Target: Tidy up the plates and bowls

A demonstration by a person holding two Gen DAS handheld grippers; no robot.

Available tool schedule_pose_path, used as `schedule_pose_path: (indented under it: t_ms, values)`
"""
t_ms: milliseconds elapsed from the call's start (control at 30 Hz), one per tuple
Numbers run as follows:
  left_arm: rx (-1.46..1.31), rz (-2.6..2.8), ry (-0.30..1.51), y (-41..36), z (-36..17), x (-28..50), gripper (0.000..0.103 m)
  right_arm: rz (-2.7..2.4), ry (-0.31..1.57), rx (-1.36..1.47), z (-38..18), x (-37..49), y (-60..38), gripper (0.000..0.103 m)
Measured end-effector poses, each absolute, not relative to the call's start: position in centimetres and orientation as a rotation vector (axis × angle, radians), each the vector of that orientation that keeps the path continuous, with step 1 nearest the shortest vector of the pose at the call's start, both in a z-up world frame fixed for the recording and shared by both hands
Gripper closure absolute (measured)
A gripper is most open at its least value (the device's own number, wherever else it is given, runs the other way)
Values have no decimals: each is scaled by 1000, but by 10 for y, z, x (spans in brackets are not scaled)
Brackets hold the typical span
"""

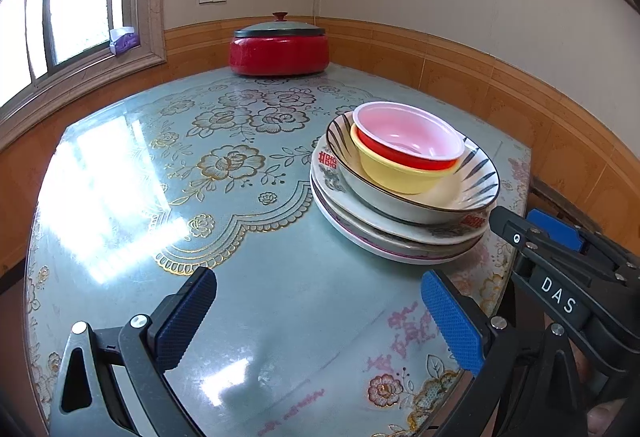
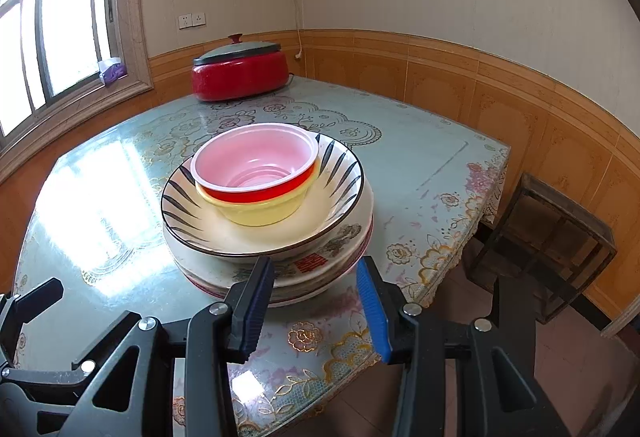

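One stack stands on the blue flowered table (image 1: pixel 280 277): a red bowl (image 1: pixel 408 137) with a pink inside sits in a yellow bowl (image 1: pixel 396 173), which sits in a black-striped white bowl (image 1: pixel 476 177) on several plates (image 1: pixel 352 213). My left gripper (image 1: pixel 320 317) hangs open over bare tablecloth, left of and nearer than the stack. In the right wrist view the red bowl (image 2: pixel 256 161), yellow bowl (image 2: pixel 260 213), striped bowl (image 2: pixel 340 165) and plates (image 2: pixel 320 265) lie straight ahead. My right gripper (image 2: pixel 316 307) is open, its tips at the plates' near rim, nothing pressed between the pads.
A red pot (image 1: pixel 280 53) with a grey lid stands at the table's far corner by the wall. A dark wooden stool (image 2: pixel 548 237) sits on the floor off the table's right edge. A window runs along the left. The right gripper's body (image 1: pixel 560 257) shows beside the stack.
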State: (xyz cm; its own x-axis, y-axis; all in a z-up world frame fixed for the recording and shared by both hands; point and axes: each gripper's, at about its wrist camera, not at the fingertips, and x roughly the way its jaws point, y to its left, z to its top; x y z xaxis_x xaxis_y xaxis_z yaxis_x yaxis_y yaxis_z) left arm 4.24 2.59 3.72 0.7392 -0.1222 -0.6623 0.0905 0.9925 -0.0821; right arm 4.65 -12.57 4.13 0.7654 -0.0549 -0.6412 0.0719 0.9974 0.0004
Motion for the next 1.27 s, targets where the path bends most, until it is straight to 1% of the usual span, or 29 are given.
schedule_pose_path:
  t_ms: [433, 867, 933, 967, 1100, 1267]
  values:
    - [-82, -111, 703, 36, 41, 50, 0, -105, 667, 7, 45, 47, -123, 60]
    - [-119, -134, 686, 43, 43, 50, 0, -99, 677, -23, 42, 48, -115, 60]
    - [-101, -139, 673, 41, 44, 48, 3, -97, 686, -25, 40, 48, -115, 60]
    - [-92, -147, 673, 39, 44, 48, 8, -96, 687, -25, 40, 48, -114, 60]
    - [-71, -144, 671, 36, 43, 47, 12, -97, 686, -34, 39, 47, -113, 60]
    - [-58, -138, 655, 35, 45, 45, 12, -104, 681, -36, 40, 46, -114, 60]
